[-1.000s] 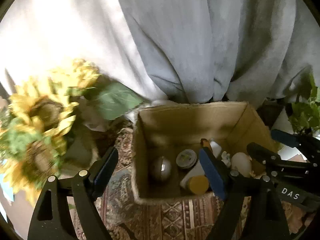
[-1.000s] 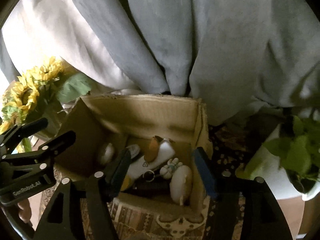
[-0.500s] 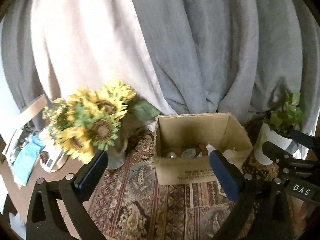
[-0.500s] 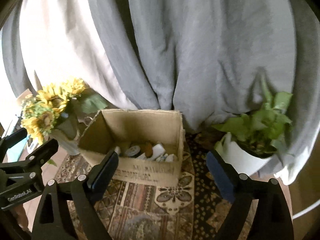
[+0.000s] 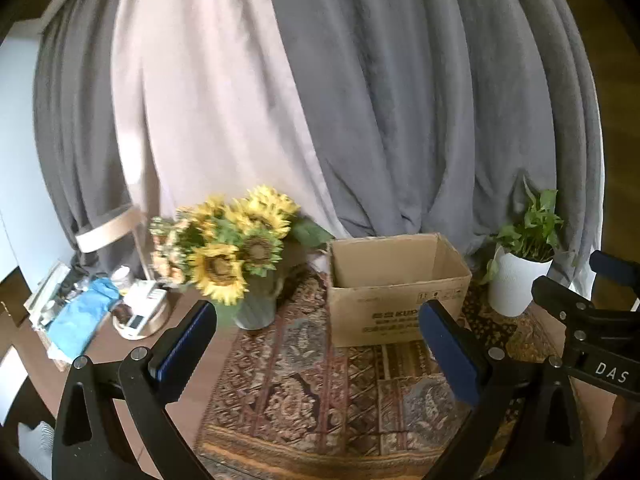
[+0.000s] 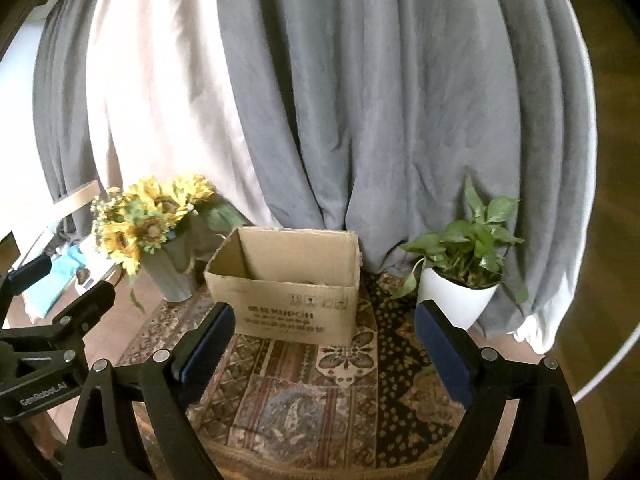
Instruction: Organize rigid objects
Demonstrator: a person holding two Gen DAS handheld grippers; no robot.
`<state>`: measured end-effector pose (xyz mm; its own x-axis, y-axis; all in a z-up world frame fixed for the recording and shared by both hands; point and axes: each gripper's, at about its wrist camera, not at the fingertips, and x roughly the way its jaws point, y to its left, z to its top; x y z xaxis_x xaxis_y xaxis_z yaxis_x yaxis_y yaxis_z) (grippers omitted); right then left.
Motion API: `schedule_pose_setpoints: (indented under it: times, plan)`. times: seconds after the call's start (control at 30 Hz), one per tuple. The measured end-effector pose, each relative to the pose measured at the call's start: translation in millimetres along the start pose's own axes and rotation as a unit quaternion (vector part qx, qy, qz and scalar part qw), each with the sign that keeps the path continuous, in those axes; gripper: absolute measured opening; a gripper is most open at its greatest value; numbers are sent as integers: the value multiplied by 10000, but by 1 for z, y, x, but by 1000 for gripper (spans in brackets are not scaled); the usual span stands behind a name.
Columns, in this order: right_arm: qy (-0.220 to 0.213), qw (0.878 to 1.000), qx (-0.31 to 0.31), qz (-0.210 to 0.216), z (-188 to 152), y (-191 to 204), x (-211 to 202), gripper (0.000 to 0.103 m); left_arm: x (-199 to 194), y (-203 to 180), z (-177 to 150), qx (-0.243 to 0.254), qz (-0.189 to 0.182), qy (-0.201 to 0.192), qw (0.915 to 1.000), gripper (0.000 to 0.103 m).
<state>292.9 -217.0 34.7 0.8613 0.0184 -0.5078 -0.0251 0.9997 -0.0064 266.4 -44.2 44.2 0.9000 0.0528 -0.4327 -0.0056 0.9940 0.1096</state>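
Grey curtains (image 6: 360, 100) fill the upper part of the frame, with a pale pinkish curtain (image 5: 208, 92) hanging at the upper left. At lower centre lies a patterned rug (image 6: 304, 396). Sunflowers (image 5: 232, 244) in a ribbed grey vase (image 6: 170, 274) stand at centre left, and a leafy plant (image 6: 468, 244) in a white pot (image 6: 456, 296) stands at centre right. A blue cloth (image 5: 80, 320) lies among blurred clutter at far left.

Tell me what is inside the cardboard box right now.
Little shows. From both wrist views the box is seen from the side: its open top reveals only bare inner walls and, in the right view, a dim brownish shape at the rim. The front wall hides the bottom.
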Motion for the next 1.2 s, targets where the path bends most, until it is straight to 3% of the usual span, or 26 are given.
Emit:
schedule_pose_setpoints:
  times: [0.3,0.5,1.2]
  plan:
    - [-253,9994,127,-217,-25,39,-72,93,-63,38,-28,165,-164,-145,9996,103]
    - [-196,9990,247,-312,-51,66,-114,93,-101,60,-48,183,-291,-161,9993,103]
    - [-655,9964,279,-465,-95,98,-226,93,-209,82,-85,-7,-310,-503,9983,103]
